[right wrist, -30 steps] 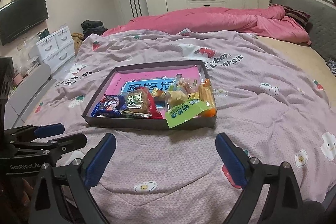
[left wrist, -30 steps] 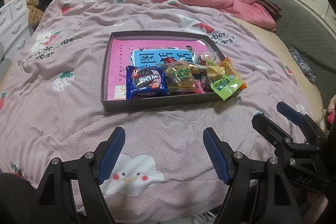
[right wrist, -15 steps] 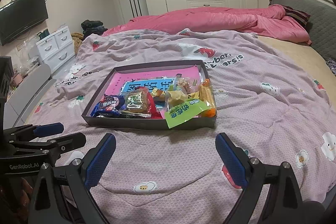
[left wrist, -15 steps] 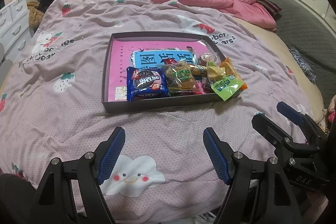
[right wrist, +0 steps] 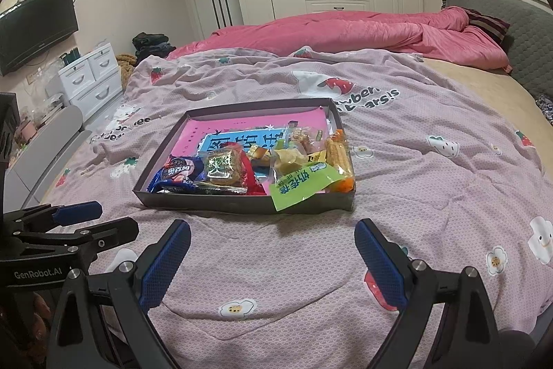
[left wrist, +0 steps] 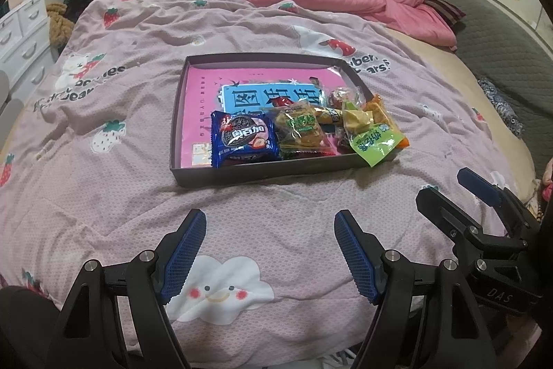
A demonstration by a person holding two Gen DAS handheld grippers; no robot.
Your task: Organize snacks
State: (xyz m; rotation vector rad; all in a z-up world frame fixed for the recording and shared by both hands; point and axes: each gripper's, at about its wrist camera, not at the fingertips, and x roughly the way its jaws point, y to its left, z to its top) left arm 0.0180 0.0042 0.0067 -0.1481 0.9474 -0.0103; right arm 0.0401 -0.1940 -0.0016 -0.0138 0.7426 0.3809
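Bedspread (left wrist: 103, 196) filled both frames; shallow box (left wrist: 242, 177) sat mid-frame, snacks (left wrist: 304, 130) heaped in its lower right, green packet (right wrist: 300, 185) overhanging the rim. Left gripper (left wrist: 269, 251) and right gripper (right wrist: 273, 261) hung spread, empty, low in frame. Sorted or unsorted: unclear.

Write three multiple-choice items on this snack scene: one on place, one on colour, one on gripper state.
1. Where is the blue cookie packet?
A. near-left part of the tray
B. on the pillow
C. in a gripper

2. What colour is the packet hanging over the tray's near edge?
A. red
B. green
C. black

3. How do both grippers stand?
A. shut on snacks
B. open and empty
C. out of view

Answers: 1 A, it lies inside that corner. 2 B, the wrapper is bright green. 3 B, left gripper and right gripper show bedspread between their fingers.
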